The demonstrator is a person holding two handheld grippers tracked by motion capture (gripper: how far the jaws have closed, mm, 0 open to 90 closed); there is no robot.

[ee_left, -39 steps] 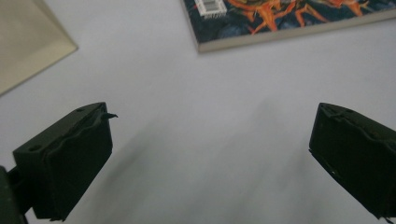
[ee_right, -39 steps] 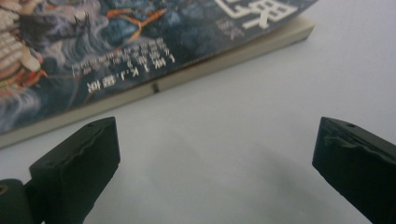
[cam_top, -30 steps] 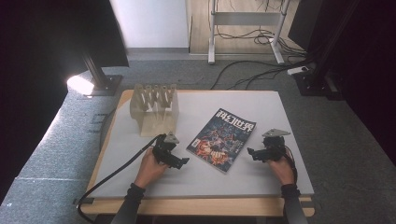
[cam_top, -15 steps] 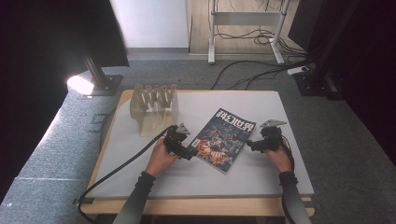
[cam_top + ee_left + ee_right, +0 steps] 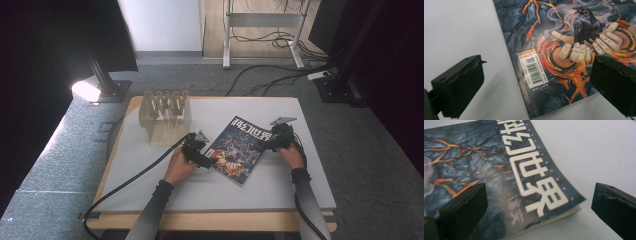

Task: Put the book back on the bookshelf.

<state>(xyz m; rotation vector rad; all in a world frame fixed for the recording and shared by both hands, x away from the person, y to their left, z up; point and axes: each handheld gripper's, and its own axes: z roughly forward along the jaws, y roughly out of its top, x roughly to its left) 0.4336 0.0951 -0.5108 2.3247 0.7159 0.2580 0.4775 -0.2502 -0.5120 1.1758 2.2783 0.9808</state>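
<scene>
A magazine [image 5: 236,150] with a dark cover of lava cracks, a raven on a hand and white title letters lies flat and askew on the white table mat [image 5: 150,170]. My left gripper [image 5: 205,159] is open at the magazine's left lower edge; its jaws straddle the barcode corner of the magazine [image 5: 534,72]. My right gripper [image 5: 267,142] is open at the right upper corner, low over the mat, with the title corner of the magazine [image 5: 534,182] between its jaws. Neither gripper holds anything.
A pale wooden slotted rack [image 5: 166,116] stands at the back left of the table. A black cable [image 5: 130,182] trails from the left gripper over the front left edge. A lamp [image 5: 85,91] shines on the floor at left.
Both grippers have moved inward to the magazine, the left one forward and right to its lower left edge, the right one left and forward to its title corner.
</scene>
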